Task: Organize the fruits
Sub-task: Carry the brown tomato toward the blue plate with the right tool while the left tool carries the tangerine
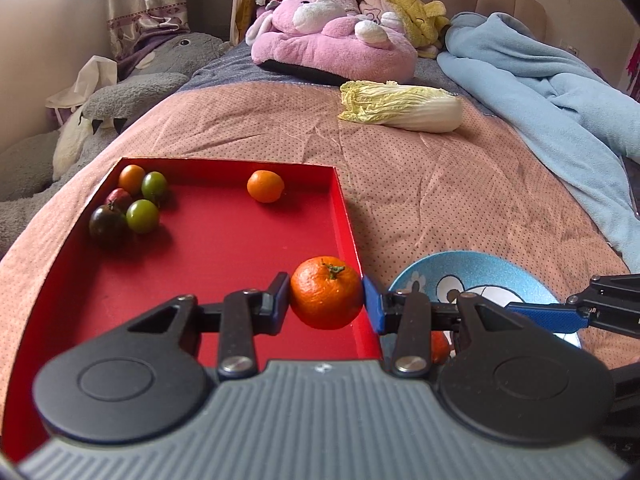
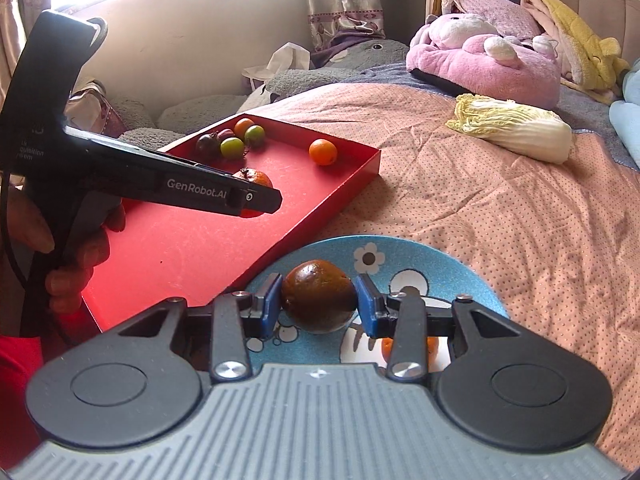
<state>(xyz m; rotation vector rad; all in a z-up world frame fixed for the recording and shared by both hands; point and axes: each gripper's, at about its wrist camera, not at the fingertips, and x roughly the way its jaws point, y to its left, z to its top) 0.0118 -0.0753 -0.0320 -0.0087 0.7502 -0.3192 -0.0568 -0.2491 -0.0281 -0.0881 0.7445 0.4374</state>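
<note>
The left gripper (image 1: 326,300) is clamped on a tangerine (image 1: 326,292), stem up, over the near right corner of the red tray (image 1: 208,264). The right gripper (image 2: 318,306) pinches a dark brown fruit (image 2: 318,296) above the blue cartoon plate (image 2: 440,264), which lies just beside the tray's right wall. Under the right gripper's linkage an orange fruit (image 2: 386,348) on the plate is mostly hidden, so its kind is hard to tell. Farther along the tray floor a small orange (image 1: 265,186) sits alone, and in the far left corner a cluster of small tomatoes (image 1: 132,204), green, dark and orange, huddles together; one reddish piece is partly covered by the others. Beyond, on the pink bedspread (image 1: 440,184), lies a napa cabbage (image 1: 400,106), then a pink plush toy (image 1: 332,40) and a blue blanket (image 1: 540,80) cut off at the right edge.
</note>
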